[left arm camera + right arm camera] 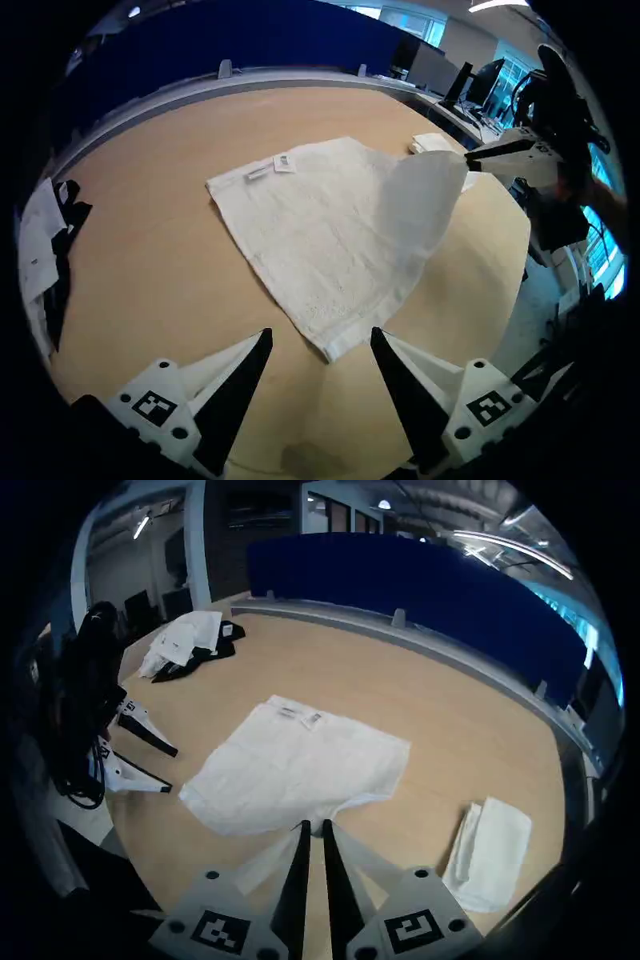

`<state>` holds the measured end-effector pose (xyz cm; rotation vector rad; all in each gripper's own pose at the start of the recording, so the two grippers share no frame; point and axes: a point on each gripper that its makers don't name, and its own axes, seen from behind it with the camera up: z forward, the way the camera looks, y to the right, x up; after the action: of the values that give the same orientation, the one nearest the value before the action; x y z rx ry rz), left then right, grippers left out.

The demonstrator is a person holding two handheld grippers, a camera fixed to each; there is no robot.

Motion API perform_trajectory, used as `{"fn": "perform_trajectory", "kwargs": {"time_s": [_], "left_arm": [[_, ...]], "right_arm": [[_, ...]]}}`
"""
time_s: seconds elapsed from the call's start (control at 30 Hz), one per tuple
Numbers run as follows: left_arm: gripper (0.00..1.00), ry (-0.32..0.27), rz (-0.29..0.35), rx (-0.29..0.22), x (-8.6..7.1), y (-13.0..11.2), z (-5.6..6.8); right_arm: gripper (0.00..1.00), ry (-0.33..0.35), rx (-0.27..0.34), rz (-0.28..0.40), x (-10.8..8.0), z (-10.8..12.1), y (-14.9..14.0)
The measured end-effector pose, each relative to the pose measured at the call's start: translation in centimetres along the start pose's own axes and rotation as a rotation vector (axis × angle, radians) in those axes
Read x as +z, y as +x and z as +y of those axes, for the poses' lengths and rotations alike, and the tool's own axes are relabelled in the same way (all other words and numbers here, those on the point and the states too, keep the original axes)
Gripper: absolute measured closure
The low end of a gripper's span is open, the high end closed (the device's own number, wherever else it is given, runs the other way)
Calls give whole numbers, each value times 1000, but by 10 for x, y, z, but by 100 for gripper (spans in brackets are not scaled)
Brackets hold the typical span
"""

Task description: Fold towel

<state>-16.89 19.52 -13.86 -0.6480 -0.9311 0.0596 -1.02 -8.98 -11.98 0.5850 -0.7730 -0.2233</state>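
Observation:
A white towel point(336, 232) lies spread on the round wooden table point(160, 264), with small tags near its far corner. My left gripper point(321, 336) is open and low over the table, and the towel's near corner lies just ahead of the gap between its fingers. At the right, my right gripper point(470, 160) is shut on another corner and holds it lifted, so that side of the towel curls up. In the right gripper view, the towel point(296, 768) runs up into my right gripper point(313, 829). The left gripper point(172, 771) stands open at the towel's left edge.
A folded white towel point(492, 860) lies near the table edge and appears again as a folded towel point(432, 142) beyond the right gripper. A pile of white and black cloth point(188, 644) sits at the far side. A blue partition point(416, 584) runs behind the table.

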Motion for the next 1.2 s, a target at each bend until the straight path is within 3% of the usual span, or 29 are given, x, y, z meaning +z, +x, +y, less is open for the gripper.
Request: {"fn": "perform_trajectory", "kwargs": {"time_s": [0.5, 0.87, 1.2], "left_arm": [[14, -46, -56, 9, 19, -23, 16], [42, -13, -71, 38, 27, -25, 8], [48, 12, -84, 86, 29, -26, 2]], "right_arm": [[88, -1, -4, 4, 0, 2, 2], [88, -4, -6, 6, 0, 4, 3], [88, -7, -6, 10, 1, 5, 5]]}}
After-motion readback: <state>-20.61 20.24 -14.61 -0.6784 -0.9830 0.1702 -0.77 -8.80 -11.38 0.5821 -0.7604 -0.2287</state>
